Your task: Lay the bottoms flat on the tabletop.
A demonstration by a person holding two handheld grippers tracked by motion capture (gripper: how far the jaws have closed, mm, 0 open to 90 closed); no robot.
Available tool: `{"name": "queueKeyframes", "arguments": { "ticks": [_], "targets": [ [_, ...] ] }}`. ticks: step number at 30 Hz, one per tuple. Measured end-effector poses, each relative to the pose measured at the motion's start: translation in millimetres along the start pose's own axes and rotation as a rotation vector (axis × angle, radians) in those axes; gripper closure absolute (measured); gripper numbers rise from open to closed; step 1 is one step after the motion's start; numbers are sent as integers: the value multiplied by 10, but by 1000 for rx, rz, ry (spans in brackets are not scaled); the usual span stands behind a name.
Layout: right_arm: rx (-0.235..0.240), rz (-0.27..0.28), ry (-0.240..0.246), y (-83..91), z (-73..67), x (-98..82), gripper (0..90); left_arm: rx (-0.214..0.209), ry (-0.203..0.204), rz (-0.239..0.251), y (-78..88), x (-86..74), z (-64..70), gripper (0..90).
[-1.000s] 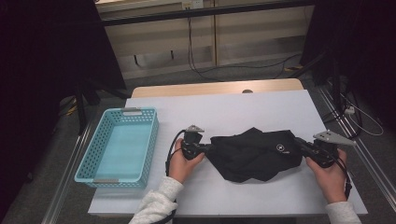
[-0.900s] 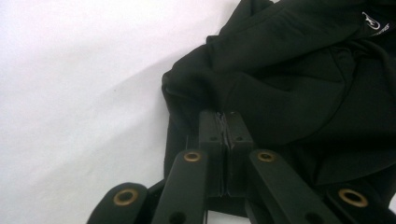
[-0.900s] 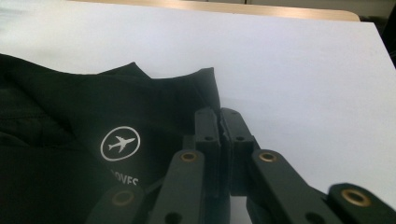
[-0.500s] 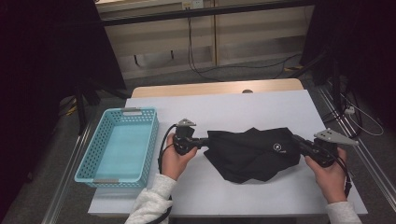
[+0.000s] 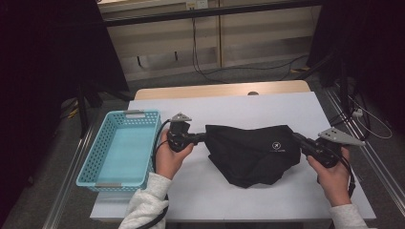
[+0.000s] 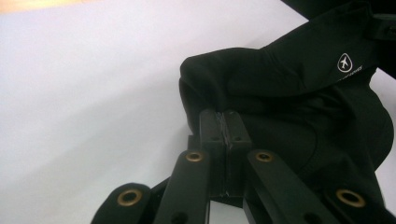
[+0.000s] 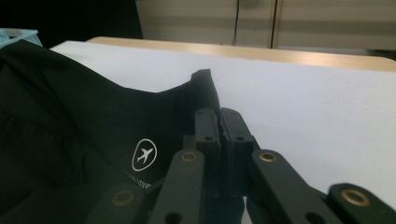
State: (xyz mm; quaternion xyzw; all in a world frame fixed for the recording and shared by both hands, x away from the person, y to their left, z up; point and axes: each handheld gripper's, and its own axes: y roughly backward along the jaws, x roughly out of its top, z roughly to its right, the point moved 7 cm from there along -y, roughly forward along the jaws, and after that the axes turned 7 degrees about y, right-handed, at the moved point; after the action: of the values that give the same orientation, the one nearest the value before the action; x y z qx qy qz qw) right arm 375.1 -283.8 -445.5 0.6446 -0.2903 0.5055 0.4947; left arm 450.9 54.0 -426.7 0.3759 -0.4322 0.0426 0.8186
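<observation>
Mid-table, the black garment [image 5: 253, 155] with the small white plane logo [image 5: 276, 145] hangs stretched between your two grippers, its top edge taut and its lower folds sagging onto the white table [image 5: 248, 107]; the left gripper [image 5: 203, 138] is clamped on the garment's left corner, the right gripper [image 5: 297, 139] on its right corner, both sets of jaws pinched tight with cloth between them. My read is you're in the lift-and-spread step ahead of a fold or a drop into the blue basket [image 5: 119, 148] just left of your left hand [image 5: 167, 157]. Next move calls for raising both corners level and keeping tension, so neither thin pinch slips.
</observation>
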Motion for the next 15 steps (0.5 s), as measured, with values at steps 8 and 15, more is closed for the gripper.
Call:
{"name": "queueKeyframes", "arguments": {
  "ticks": [8, 15],
  "targets": [
    [16, 31, 0, -73, -45, 166, 868, 26, -1, 20, 188, 129, -86, 896],
    [16, 48, 13, -96, -62, 298, 868, 49, -6, 39, 314, 271, -117, 896]
  ]
}}
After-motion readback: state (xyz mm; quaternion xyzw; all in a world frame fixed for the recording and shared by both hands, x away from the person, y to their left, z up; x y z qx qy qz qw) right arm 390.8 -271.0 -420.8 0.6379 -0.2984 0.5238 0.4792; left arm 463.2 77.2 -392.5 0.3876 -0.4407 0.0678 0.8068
